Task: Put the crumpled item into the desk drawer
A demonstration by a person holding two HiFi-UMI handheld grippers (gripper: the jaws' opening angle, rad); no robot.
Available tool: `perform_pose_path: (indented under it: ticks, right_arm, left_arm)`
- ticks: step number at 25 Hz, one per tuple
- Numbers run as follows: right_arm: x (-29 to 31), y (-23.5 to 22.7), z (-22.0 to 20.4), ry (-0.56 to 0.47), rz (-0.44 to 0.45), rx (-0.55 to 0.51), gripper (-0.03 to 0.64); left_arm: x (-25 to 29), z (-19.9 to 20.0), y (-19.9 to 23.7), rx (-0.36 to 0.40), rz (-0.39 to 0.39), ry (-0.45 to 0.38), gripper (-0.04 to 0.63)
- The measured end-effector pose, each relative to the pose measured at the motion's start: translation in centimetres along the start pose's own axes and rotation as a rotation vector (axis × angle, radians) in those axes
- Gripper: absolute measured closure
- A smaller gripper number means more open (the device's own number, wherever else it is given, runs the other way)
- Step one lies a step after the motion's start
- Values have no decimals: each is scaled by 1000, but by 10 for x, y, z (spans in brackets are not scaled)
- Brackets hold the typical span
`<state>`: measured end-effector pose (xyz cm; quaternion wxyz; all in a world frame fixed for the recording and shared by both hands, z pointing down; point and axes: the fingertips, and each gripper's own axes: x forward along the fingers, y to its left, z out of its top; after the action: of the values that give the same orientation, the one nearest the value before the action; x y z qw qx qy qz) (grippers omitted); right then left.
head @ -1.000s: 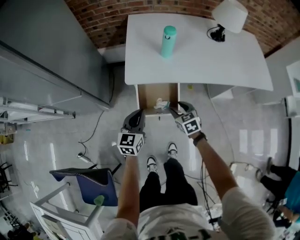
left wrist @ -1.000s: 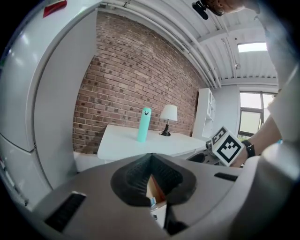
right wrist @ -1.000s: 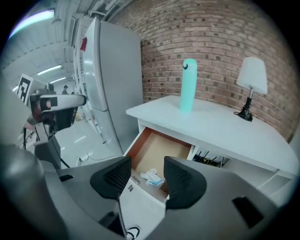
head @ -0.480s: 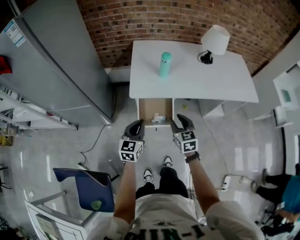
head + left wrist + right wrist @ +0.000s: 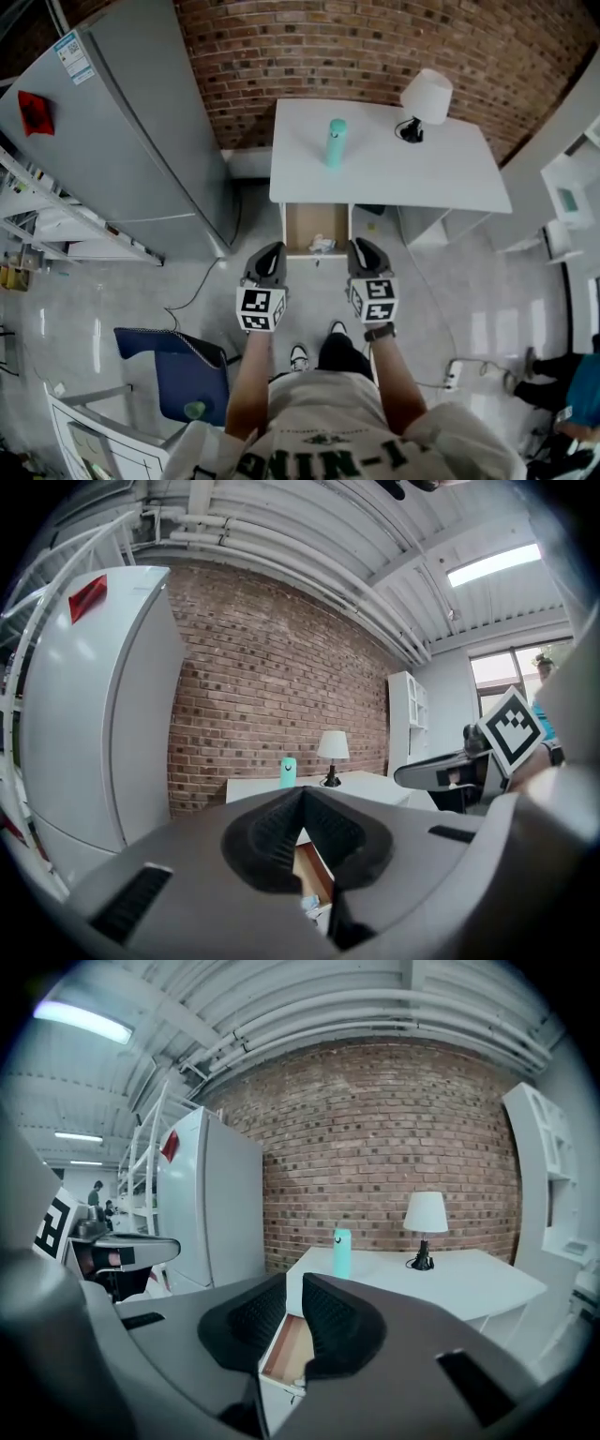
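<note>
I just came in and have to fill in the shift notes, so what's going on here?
A person stands at a white desk with a gripper in each hand. The drawer is open and the crumpled item already lies inside, near its front. Both grippers are held just short of the drawer, empty. The left gripper has its jaws together, and the right gripper is closing its jaws on nothing. A teal bottle and a lamp stand on the desk.

Open drwr (image 5: 304, 223) w/ crumpled item (image 5: 322, 246)
</note>
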<state>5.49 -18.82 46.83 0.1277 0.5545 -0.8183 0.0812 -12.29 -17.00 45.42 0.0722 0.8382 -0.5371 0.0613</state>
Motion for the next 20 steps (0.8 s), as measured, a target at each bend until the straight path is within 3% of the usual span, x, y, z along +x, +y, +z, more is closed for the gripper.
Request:
perform_pose_path:
  ticks: [11, 20]
  right_arm:
    - [-33, 24, 40, -109, 7, -8, 592]
    - [-57, 9, 37, -135, -31, 38, 612]
  left_arm:
    - [-28, 35, -7, 69, 11, -57, 597]
    - [-35, 57, -18, 82, -2, -105, 597]
